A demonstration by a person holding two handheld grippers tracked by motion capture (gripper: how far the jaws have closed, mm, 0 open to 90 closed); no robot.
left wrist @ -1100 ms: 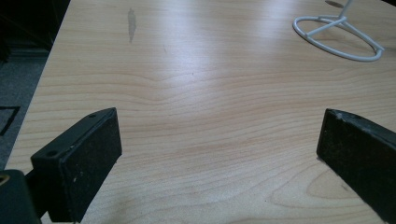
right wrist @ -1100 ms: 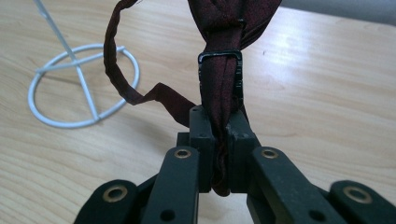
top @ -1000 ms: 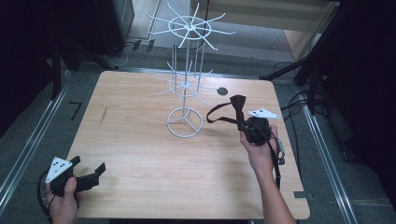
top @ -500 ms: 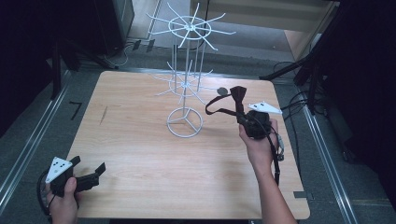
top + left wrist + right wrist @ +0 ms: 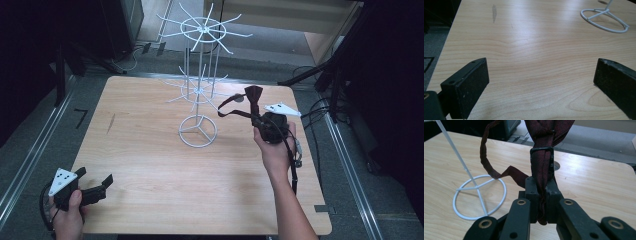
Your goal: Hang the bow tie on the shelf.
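**Bow tie held up beside the wire rack**

While the right gripper (image 5: 256, 119) clamps the dark red bow tie (image 5: 541, 157) by its strap near the buckle, the bow stands above the jaws and the loop trails toward the white wire rack (image 5: 199, 95). The rack's lower arms lie just left of the tie, so the right hand is far nearer. The left gripper (image 5: 95, 187) rests, jaws apart and empty, at the table's (image 5: 150, 165) near-left corner.
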